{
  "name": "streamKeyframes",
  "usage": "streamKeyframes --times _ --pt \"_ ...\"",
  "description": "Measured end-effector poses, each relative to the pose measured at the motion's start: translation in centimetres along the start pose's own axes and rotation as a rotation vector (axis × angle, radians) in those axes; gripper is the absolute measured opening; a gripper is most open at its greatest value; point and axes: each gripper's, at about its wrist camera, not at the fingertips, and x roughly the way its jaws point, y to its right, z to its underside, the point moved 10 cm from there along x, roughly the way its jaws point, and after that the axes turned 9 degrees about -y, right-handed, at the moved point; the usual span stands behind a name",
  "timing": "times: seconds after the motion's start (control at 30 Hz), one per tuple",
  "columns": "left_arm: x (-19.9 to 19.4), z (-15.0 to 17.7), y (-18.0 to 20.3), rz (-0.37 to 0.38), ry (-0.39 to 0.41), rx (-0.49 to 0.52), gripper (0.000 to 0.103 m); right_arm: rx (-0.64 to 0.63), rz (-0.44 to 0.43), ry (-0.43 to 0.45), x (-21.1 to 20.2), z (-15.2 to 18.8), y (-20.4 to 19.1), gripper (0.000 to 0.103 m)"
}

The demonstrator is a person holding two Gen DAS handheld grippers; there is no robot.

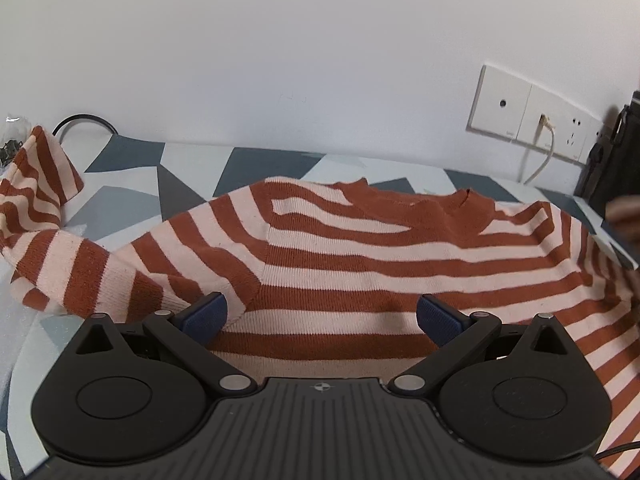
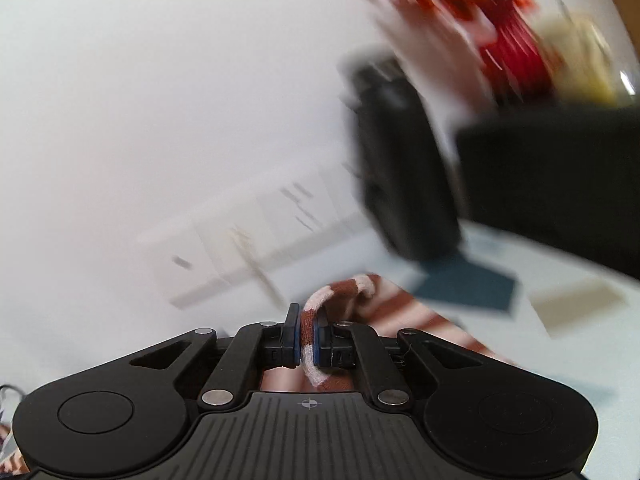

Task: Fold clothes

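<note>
the sweater is spread flat on the patterned table, one sleeve trailing off to the side. the left gripper is held released above its body, nothing between the jaws. the right gripper is clenched on a thin edge of the knit; that narrow bite could be pulled free, or the sweater dragged askew, if it is lifted fast.

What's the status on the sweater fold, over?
Left tool open over striped sweater. Right tool shut on sweater edge. Nothing blocking.
</note>
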Motion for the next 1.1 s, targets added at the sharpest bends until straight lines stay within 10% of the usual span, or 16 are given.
streamKeyframes --times 0.13,0.3,0.43,0.63,0.9,1.1 --pt "0.1 0.2 0.0 -0.009 -0.006 0.009 0.103 -0.213 -0.307 -0.048 -1.1 2.5 -8.1 0.005" --pt "0.3 0.2 -0.3 -0.003 -0.01 -0.009 0.103 -0.467 -0.487 -0.277 -0.8 9.4 -14.8 0.005" --pt "0.4 0.3 -0.2 -0.011 -0.012 -0.002 0.103 -0.559 -0.466 -0.358 -0.2 12.1 -16.4 0.009" --pt "0.5 0.5 0.0 -0.03 -0.014 0.024 0.103 -0.511 -0.468 -0.467 0.0 12.8 -15.7 0.047" --pt "0.8 0.8 0.4 -0.077 -0.029 0.075 0.103 -0.42 -0.422 -0.341 -1.0 8.3 -13.7 0.07" --pt "0.7 0.9 0.4 -0.079 -0.023 0.075 0.103 -0.304 -0.158 -0.361 1.9 6.2 -7.5 0.083"
